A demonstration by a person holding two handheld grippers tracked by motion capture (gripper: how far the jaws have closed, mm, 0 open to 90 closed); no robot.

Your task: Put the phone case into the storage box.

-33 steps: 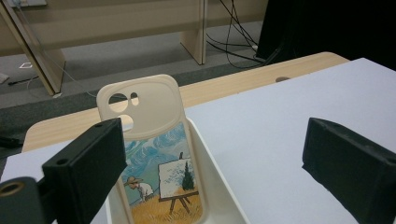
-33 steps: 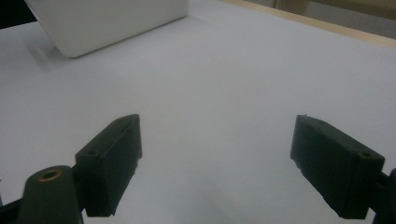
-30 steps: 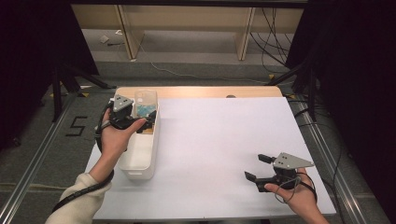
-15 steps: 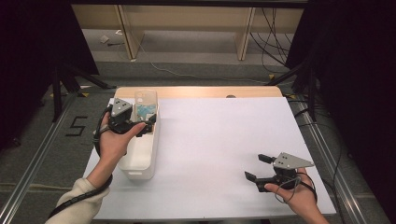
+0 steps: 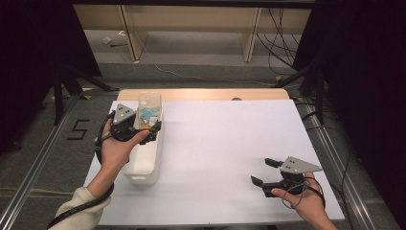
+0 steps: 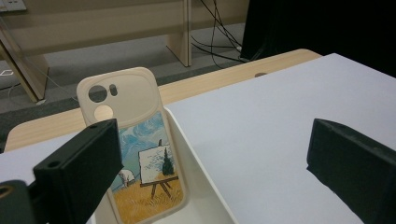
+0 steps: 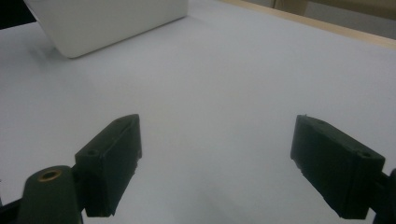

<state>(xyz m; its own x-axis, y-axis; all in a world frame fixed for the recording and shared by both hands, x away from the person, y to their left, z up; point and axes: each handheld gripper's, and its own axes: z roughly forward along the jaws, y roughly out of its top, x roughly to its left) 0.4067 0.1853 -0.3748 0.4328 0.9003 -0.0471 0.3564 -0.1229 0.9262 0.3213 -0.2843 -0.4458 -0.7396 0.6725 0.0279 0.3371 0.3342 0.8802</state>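
High view: the left gripper (image 5: 143,128) hovers spread over the white bin (image 5: 143,158); the phone case (image 5: 149,109) stands just ahead.

Left gripper view: the case (image 6: 135,154) leans beside the left jaw — closing now could miss, toppling it.

Right gripper view: the right gripper (image 7: 215,163) is spread over bare desk (image 7: 243,70).

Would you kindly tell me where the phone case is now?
The phone case stands upright at the far end of the white bin, on the table's left, beside the left tongs.
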